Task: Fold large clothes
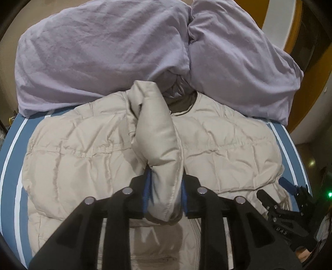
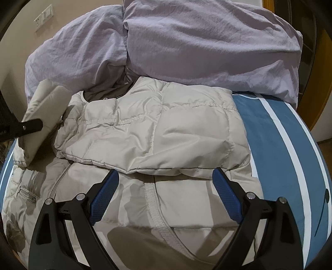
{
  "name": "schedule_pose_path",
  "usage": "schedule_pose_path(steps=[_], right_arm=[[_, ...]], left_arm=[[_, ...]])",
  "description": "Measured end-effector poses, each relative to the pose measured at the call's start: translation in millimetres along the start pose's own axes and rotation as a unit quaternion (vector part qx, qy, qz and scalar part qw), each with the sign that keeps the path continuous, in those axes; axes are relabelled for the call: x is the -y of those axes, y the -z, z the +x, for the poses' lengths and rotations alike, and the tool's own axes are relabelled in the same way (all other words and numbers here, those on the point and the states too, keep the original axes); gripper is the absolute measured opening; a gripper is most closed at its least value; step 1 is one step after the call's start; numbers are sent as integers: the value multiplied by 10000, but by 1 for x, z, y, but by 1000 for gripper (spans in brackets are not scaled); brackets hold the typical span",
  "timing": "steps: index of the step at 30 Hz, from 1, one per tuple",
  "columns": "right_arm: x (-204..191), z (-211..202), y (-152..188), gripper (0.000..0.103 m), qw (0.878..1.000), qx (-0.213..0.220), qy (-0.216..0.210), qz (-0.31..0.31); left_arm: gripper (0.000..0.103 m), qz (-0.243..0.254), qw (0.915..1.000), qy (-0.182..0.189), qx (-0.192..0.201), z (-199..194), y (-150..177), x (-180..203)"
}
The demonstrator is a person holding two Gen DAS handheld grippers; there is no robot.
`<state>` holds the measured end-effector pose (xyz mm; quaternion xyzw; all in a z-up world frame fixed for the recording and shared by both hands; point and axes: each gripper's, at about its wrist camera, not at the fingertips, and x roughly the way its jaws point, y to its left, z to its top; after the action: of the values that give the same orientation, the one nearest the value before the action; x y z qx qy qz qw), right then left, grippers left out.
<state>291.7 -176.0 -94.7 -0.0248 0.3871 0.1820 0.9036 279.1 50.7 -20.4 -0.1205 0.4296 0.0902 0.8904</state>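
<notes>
A beige quilted puffer jacket lies spread on the blue bed, collar toward the pillows. My left gripper is shut on the jacket's left sleeve and holds it lifted over the jacket's middle. In the right wrist view the jacket has its right sleeve folded across the chest. My right gripper is open and empty, just above the jacket's lower front near the folded sleeve's edge. The left gripper with the raised sleeve shows at the left. The right gripper shows at the right of the left wrist view.
Two lilac pillows lie at the head of the bed, touching the jacket's collar. The blue sheet with white stripes shows on both sides. A wall socket plate is at the far left. A wooden door frame stands right.
</notes>
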Motion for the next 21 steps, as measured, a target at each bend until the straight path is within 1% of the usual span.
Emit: schedule_pose_path(steps=[2, 4, 9, 11, 17, 19, 21], right_arm=[[1, 0, 0, 93, 10000, 7, -3, 13], [2, 0, 0, 93, 10000, 15, -15, 45], [6, 3, 1, 93, 10000, -14, -9, 76], [7, 4, 2, 93, 10000, -27, -12, 80], [8, 7, 3, 93, 10000, -48, -18, 76], [7, 9, 4, 93, 10000, -56, -15, 59], [8, 11, 5, 93, 10000, -69, -8, 40]], left_arm=[[35, 29, 10000, 3, 50, -3, -1, 0], [38, 48, 9999, 21, 148, -7, -3, -2], [41, 67, 9992, -95, 371, -13, -8, -7], [41, 1, 9992, -124, 382, -10, -10, -11], [41, -81, 9994, -265, 200, 16, -7, -17], [41, -43, 9995, -288, 116, 26, -5, -14], [41, 70, 9991, -405, 40, 39, -1, -8]])
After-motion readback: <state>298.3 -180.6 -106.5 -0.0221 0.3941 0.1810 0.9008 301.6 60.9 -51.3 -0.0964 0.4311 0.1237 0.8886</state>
